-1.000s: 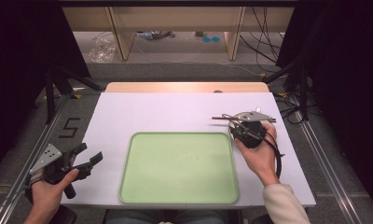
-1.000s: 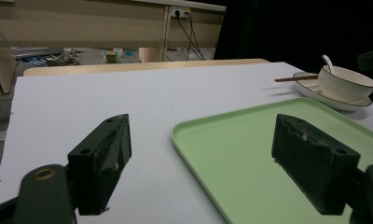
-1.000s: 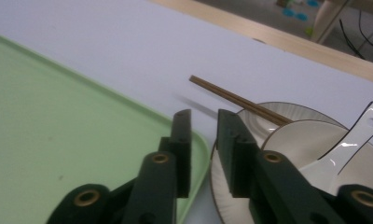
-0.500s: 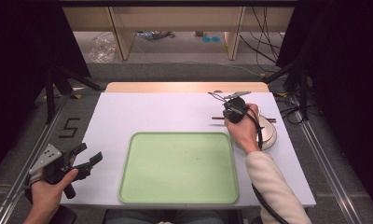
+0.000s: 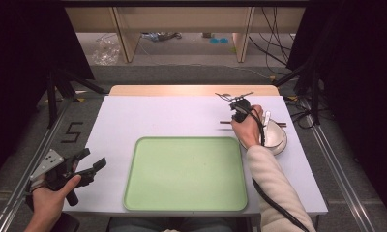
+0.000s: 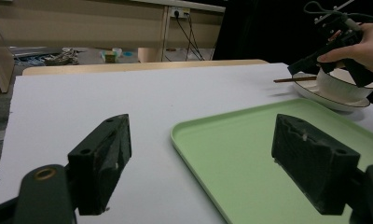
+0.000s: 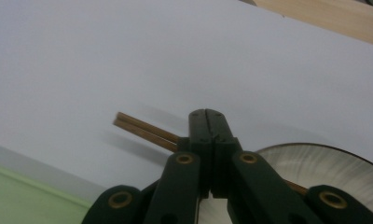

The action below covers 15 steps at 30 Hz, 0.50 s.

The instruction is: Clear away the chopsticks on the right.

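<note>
High view, read from the left: a dark numeral "5" (image 5: 71,132) is marked on the grey floor beside the worktop's (image 5: 157,116) left edge, the one piece of writing that can be read. Near the front left corner the left hand (image 5: 49,203) holds the left gripper (image 5: 92,166) just off the white sheet, its jaws spread wide with nothing between them; the left gripper view looks between those two black jaws onto bare white surface and the near corner of the green tray (image 5: 186,174). That tray lies empty at the middle front, its front rim close to the worktop's front edge, with open white surface on its left and behind it up to the wooden strip along the far edge. To the right, just beyond the tray's far right corner, the right hand (image 5: 247,129) holds the right gripper (image 5: 226,98) above a pair of brown chopsticks (image 5: 225,123). In the right gripper view the jaws are pressed together, and the chopsticks pass beneath them, so whether they are pinched cannot be told. The chopsticks rest across a white bowl (image 5: 275,136) on a saucer near the right edge, half hidden by the hand. The sleeve (image 5: 278,193) is cut off at the bottom.
</note>
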### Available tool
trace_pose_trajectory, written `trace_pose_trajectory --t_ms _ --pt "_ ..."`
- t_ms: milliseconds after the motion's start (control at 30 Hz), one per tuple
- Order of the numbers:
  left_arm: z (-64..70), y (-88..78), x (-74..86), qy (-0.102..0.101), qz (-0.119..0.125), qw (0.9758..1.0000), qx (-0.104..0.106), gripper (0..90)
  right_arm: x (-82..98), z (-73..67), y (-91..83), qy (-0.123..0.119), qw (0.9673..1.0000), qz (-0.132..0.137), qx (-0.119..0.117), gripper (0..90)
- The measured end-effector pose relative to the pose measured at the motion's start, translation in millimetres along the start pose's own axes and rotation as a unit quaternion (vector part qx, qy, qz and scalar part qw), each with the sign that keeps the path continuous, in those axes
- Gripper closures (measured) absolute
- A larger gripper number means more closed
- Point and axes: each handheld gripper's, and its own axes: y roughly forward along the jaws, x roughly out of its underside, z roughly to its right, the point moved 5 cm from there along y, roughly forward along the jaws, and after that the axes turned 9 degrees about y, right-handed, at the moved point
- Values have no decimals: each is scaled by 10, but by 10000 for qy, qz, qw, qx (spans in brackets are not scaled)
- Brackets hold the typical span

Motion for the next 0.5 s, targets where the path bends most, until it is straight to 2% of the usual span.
trace_pose_trajectory --t_ms 33,100,133,167,200,267,367,433,500 --pt "0 0 0 0 -2 10000 1 198 17 9 11 139 9999 -77 9 900" --pt "1 1 0 -3 -1 10000 5 198 34 45 33 169 9998 -76 66 900" --pt "2 3 0 -1 -3 10000 6 198 36 71 38 55 9999 -95 80 900" --pt "2 3 0 -1 -3 10000 6 198 36 71 38 55 9999 -95 80 900" --pt "4 1 0 -3 -16 10000 -2 198 51 73 38 180 9996 -169 100 900" --pt "5 0 -1 -3 -12 10000 -5 198 36 91 34 49 9997 -178 127 900" --pt "4 0 0 -1 -10 10000 -3 198 23 94 44 11 9996 -218 157 900" --pt "3 0 -1 2 -5 10000 2 198 22 95 45 15 9996 -243 173 900" --pt "1 1 0 -2 2 10000 4 198 20 94 47 134 9993 -290 201 900"
